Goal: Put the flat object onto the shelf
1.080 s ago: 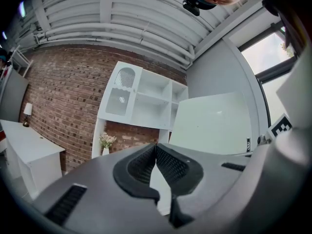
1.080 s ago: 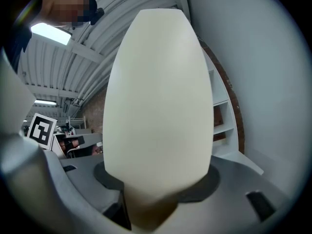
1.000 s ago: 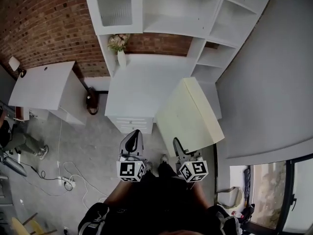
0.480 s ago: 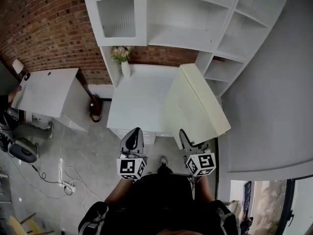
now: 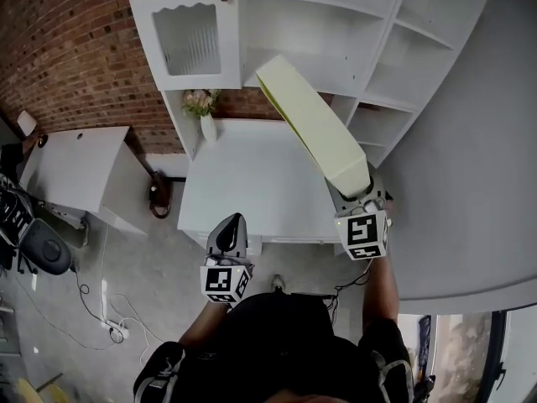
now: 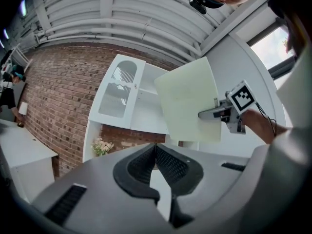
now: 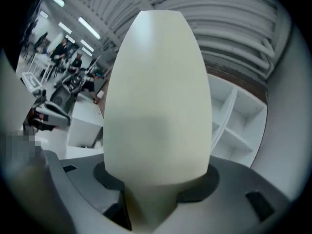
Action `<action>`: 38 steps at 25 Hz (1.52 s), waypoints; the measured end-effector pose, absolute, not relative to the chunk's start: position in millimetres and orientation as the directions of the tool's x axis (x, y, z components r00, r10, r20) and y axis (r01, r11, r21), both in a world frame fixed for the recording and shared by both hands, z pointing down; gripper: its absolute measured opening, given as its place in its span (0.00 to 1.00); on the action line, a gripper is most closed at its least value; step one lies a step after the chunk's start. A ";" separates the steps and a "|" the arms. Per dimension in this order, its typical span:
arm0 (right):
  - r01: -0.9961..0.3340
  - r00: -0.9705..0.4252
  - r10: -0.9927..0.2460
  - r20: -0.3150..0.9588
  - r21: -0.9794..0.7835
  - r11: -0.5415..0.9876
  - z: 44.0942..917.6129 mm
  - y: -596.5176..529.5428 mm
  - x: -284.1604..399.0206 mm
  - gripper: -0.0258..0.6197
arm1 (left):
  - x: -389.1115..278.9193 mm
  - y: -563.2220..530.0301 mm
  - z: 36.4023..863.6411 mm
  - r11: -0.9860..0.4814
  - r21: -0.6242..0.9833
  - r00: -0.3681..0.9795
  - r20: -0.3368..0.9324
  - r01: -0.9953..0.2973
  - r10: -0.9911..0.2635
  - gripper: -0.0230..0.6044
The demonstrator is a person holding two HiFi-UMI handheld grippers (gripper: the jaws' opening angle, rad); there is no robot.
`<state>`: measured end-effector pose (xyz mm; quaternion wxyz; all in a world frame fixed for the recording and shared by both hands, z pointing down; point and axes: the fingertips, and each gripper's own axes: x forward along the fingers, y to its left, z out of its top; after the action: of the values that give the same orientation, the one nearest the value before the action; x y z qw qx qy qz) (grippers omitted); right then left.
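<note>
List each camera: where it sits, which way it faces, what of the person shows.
Head view: on the person's head, facing steeply down at desk and shelf unit; shows torso, left gripper, right gripper.
Left gripper view: on the left gripper, facing up past its shut, empty jaws at the brick wall; shows the right hand.
Right gripper view: on the right gripper, facing along the flat board clamped in its jaws; no body shows.
Shared: head and left gripper views both show board and shelf unit.
</note>
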<state>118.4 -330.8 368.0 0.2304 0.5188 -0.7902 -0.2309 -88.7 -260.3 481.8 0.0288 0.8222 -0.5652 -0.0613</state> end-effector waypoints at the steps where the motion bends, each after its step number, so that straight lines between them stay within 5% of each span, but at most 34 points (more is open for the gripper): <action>1: -0.671 -0.328 -0.937 0.119 0.669 0.319 354.2 -337.8 120.2 0.45 | -87.2 -261.1 482.3 -0.361 0.121 0.356 -0.067 -0.924 -0.932 0.05; 8: -0.358 -0.172 -0.985 0.033 0.929 0.094 259.8 -379.8 126.4 0.45 | -79.7 -258.4 488.8 -0.368 0.138 0.365 -0.053 -0.919 -0.930 0.05; 20: -0.080 0.025 -0.995 -0.096 0.992 -0.098 147.4 -465.2 130.6 0.45 | -74.9 -252.7 497.5 -0.366 0.172 0.365 -0.038 -0.915 -0.930 0.05; 38: 0.070 0.144 -0.987 -0.073 0.996 -0.064 133.9 -597.3 126.1 0.48 | -81.3 -278.0 507.4 -0.311 0.181 0.319 0.014 -0.933 -0.948 0.05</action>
<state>126.1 -597.3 133.9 0.5338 0.5356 -0.4281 -0.4949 -81.3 -278.0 507.4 0.0777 0.8082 -0.5818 -0.0472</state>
